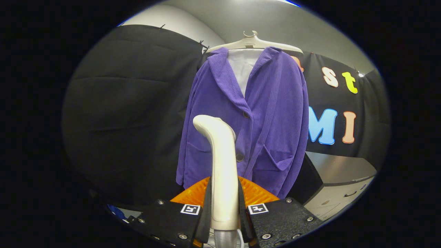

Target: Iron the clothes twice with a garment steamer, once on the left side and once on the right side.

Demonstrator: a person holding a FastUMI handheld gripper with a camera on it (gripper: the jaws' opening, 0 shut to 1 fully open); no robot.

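Steamer (pixel 222 162) upright, head toward purple jacket (pixel 268 120), clamped between gripper (pixel 224 210) fingers.

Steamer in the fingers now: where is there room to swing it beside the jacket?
The fingers press on the steamer, in front of the purple jacket. Open space lies between the jacket's sleeve and the plain black cloth. The other side is crowded low: the grey cabinet stands near the hem.
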